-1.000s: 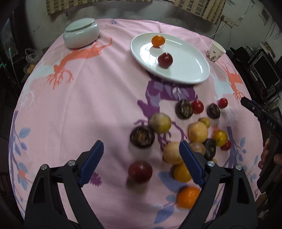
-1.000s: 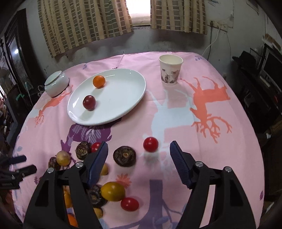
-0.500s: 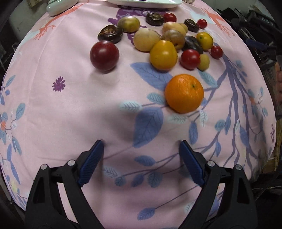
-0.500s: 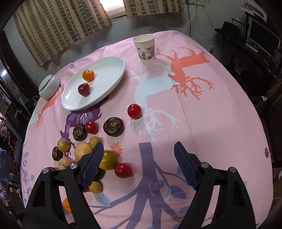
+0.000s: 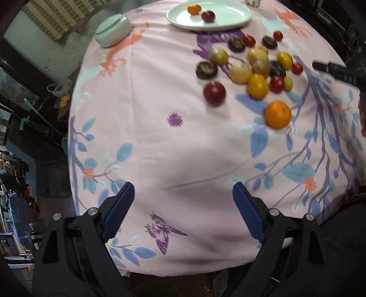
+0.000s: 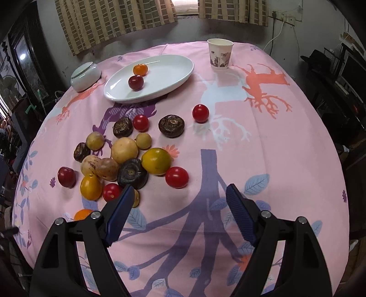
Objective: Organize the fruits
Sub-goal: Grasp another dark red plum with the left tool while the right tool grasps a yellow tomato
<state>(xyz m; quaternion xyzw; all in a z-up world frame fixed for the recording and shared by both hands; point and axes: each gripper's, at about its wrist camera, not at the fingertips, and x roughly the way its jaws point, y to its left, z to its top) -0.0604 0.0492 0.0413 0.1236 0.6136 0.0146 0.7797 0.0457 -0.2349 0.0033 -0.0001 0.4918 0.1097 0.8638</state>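
Note:
A white oval plate (image 6: 157, 80) at the back of the table holds a small orange (image 6: 140, 69) and a dark red plum (image 6: 135, 82); the plate also shows in the left wrist view (image 5: 228, 16). Several loose fruits lie in a cluster (image 6: 128, 157) on the pink cloth, among them a red tomato (image 6: 176, 177) and a yellow fruit (image 6: 156, 161). In the left wrist view an orange (image 5: 278, 114) and a dark red plum (image 5: 214, 93) lie nearest. My left gripper (image 5: 183, 201) is open and empty, near the table's front edge. My right gripper (image 6: 178, 205) is open and empty, just short of the cluster.
A white lidded bowl (image 6: 85, 76) stands at the back left, also in the left wrist view (image 5: 113, 30). A paper cup (image 6: 220, 53) stands at the back right. The round table drops off at its edges; dark furniture surrounds it.
My left gripper has pulled back and swung left, so the fruits now sit farther away at upper right. My right gripper has moved closer to the fruit cluster. Both stay open.

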